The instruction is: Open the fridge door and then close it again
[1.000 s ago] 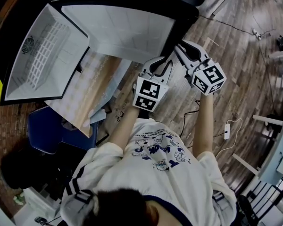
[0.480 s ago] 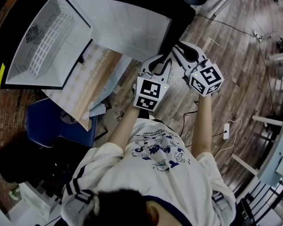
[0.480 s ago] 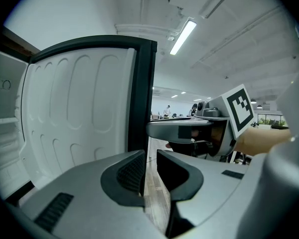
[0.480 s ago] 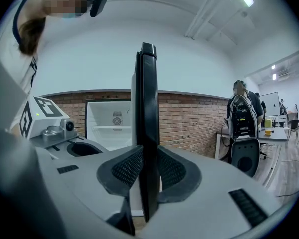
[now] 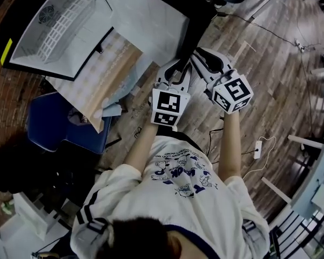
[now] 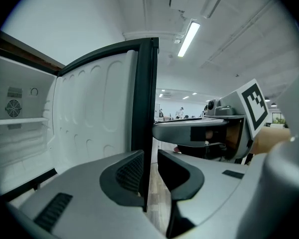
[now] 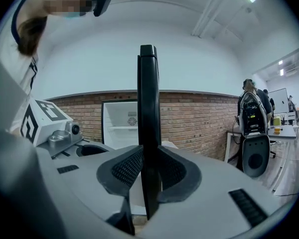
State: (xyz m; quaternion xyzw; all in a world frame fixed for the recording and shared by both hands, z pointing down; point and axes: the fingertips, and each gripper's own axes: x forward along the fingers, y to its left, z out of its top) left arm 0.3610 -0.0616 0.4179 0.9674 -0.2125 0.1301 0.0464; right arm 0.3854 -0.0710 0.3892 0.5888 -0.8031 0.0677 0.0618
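The fridge [image 5: 59,31] stands open at the upper left of the head view, its white inside bare. Its door [image 5: 146,20] hangs swung out, and the black free edge [image 5: 197,31] points at me. Both grippers meet that edge from opposite sides. My left gripper [image 5: 175,69] straddles the door edge [image 6: 144,108]. Its jaws have just been opening; one pad lies against the edge and the other stands off it. My right gripper [image 5: 202,58] is shut on the door edge [image 7: 148,108], a ribbed pad [image 7: 127,168] pressed to each face.
Below the fridge, a checked board [image 5: 105,82] leans over a blue chair [image 5: 59,123]. A white power strip [image 5: 257,149] and cables lie on the wooden floor at the right. In the right gripper view, a black stand [image 7: 254,143] is beside a brick wall [image 7: 194,123].
The door's edge and both grippers have shifted a little left in the head view, the door swinging with them. The fridge has slid toward the picture's top.
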